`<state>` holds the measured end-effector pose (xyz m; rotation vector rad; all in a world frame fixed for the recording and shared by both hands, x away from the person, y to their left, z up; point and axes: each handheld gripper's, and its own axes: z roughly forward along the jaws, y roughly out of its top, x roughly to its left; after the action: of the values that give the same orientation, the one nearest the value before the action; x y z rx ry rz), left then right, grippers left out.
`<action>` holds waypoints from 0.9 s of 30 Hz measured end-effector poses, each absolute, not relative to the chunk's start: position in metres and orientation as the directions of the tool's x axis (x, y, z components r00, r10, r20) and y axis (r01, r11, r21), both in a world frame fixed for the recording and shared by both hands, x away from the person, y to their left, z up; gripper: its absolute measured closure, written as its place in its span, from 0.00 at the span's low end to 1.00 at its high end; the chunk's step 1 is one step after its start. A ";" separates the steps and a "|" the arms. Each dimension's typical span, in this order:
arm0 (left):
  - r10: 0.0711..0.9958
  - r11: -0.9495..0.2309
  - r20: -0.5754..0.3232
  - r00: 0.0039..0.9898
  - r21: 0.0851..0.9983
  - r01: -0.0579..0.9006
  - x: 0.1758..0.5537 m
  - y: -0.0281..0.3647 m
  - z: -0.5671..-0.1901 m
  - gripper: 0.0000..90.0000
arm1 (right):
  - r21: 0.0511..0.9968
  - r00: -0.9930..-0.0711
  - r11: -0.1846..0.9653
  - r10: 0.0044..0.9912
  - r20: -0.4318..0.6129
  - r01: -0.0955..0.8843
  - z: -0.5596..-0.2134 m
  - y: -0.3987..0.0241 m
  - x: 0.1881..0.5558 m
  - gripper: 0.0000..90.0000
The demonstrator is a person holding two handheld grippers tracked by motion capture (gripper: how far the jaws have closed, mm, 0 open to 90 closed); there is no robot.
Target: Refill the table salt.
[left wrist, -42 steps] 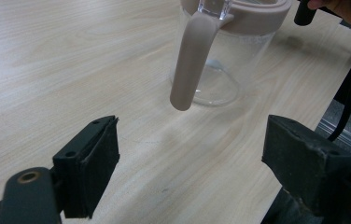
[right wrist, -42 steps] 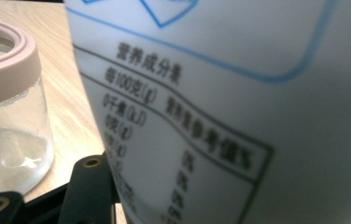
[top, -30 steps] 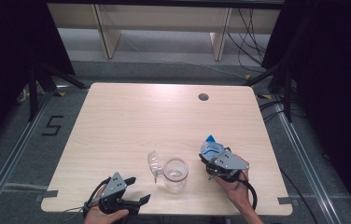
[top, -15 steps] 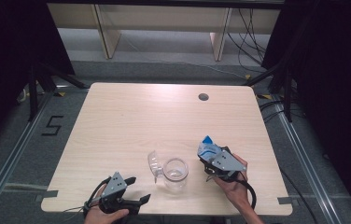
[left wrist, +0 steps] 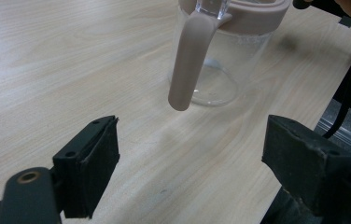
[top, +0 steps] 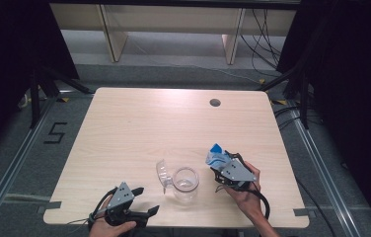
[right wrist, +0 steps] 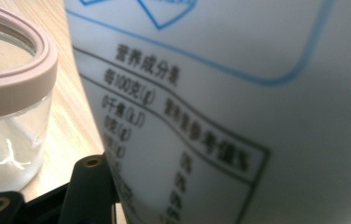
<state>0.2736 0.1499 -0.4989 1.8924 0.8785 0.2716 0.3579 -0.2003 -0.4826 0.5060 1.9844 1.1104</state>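
- The right gripper (top: 220,165) is clamped on a white and blue carton (top: 216,157). It is above the tabletop (top: 139,123), near the front edge and toward the right side.
- From the high view, the long axis of the carton is tilted: its top points up and to the left, toward the pitcher (top: 185,183).
- In the right gripper view the carton (right wrist: 239,102) is very close, and its printed table runs slanted. One black jaw presses on its lower left side.
- The clear pitcher stands upright near the middle of the front edge, just left of the carton. Its mouth, with a pink rim (right wrist: 19,79), opens upward.
- The clear lid (top: 162,172) leans at the left of the pitcher rim.
- In the left gripper view the pink handle (left wrist: 190,56) hangs down, pointing to the tabletop.
- The left gripper (top: 144,202) is at the front edge, left of the pitcher. Its jaws are wide apart with nothing between them.
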 end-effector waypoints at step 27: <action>0.671 -0.266 -0.173 0.721 0.852 0.451 0.274 0.151 -0.499 0.20 | 0.714 -0.542 0.688 0.554 -0.632 -0.129 -0.480 -0.190 0.357 0.50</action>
<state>0.2740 0.1509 -0.4988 1.9132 0.8648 0.2718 0.3568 -0.1896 -0.4803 0.3284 1.9584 0.9151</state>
